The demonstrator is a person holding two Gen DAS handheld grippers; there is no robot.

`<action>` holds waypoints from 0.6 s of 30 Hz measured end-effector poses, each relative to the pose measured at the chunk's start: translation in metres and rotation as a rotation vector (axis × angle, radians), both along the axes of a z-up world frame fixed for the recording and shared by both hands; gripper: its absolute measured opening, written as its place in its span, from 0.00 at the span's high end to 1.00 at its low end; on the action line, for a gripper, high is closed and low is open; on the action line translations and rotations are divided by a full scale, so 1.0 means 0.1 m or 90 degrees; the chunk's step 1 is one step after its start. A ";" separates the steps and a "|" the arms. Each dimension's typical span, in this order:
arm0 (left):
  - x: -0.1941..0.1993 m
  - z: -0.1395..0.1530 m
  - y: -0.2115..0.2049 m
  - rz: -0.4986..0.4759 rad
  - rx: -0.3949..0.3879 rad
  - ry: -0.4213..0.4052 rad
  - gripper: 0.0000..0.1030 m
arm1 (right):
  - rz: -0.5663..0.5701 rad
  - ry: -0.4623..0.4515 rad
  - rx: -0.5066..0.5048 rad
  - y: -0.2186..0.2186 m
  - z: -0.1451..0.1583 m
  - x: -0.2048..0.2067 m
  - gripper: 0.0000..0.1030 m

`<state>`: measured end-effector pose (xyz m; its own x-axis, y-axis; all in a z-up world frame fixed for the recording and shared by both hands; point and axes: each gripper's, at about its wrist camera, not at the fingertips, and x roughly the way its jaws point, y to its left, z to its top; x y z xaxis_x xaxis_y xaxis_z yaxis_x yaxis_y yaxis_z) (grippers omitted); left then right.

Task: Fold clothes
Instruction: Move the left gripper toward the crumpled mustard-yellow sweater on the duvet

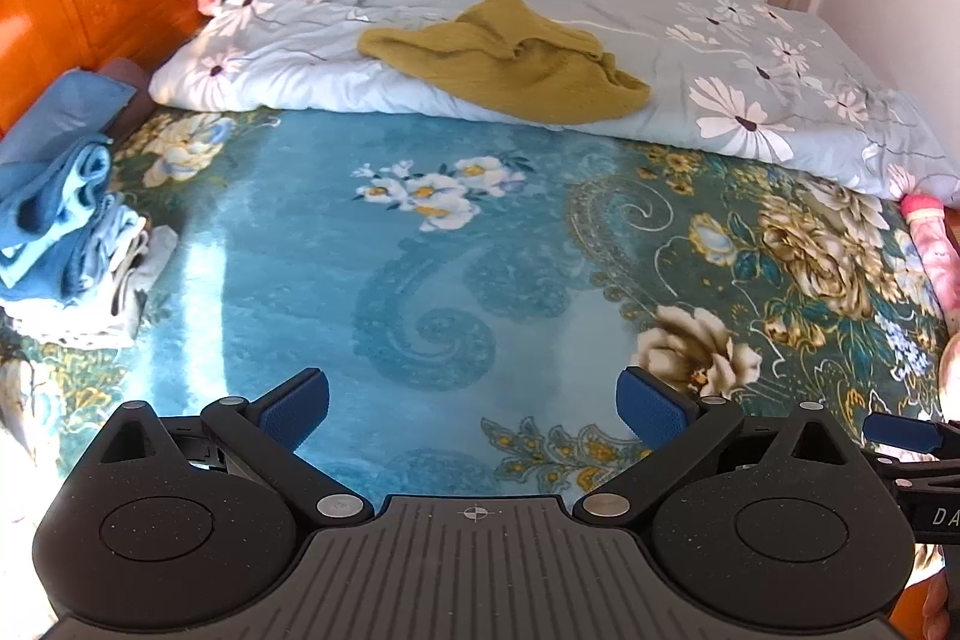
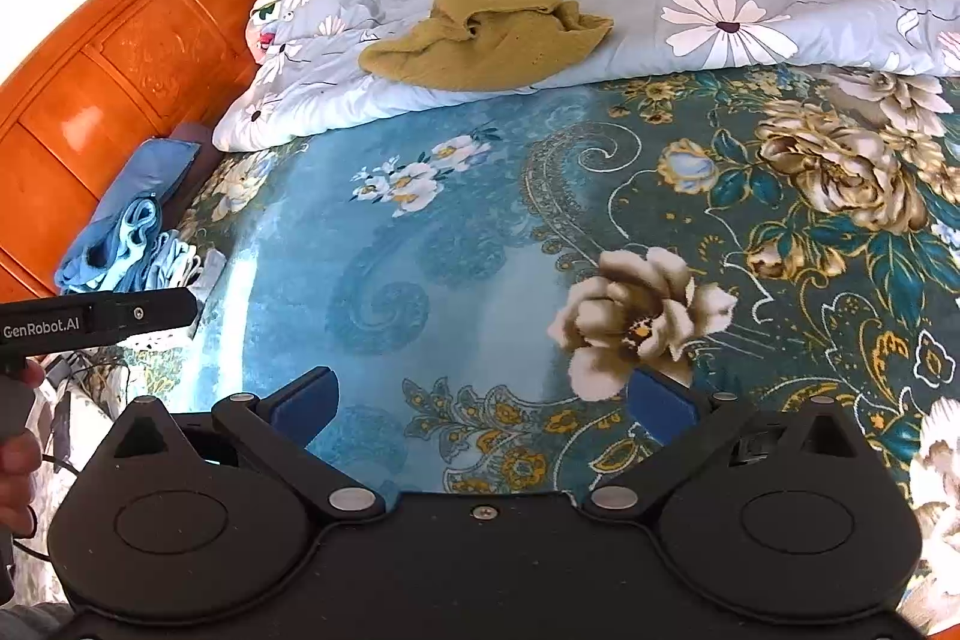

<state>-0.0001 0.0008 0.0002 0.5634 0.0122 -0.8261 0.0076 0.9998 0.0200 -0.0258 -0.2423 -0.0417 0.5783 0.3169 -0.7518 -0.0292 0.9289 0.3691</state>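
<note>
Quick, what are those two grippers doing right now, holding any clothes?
Left gripper: open, holding nothing, above the blanket.
Right gripper: open, holding nothing.

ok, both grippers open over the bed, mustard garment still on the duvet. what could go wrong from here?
1. The mustard garment lies crumpled on the puffy duvet; a pinch may catch duvet fabric too.
2. It sits at the far side of the bed, well beyond the left gripper and right gripper, so dragging it back could bunch it further.
3. The folded pile sits at the bed's edge by the headboard; a sweep could topple it.
</note>
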 end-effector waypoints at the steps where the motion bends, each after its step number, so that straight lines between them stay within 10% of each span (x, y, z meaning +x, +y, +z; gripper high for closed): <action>1: 0.00 0.00 0.01 0.001 -0.001 0.000 0.00 | 0.000 -0.003 0.000 0.00 0.00 0.00 0.01; 18: 0.27 -0.03 0.24 -0.012 -0.016 0.015 0.00 | -0.074 -0.086 0.023 -0.01 0.20 0.17 0.01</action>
<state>0.0265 0.0251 -0.0024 0.5441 -0.0199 -0.8388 0.0274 0.9996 -0.0060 -0.0092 -0.2433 -0.0212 0.7073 0.2668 -0.6546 0.0267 0.9153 0.4018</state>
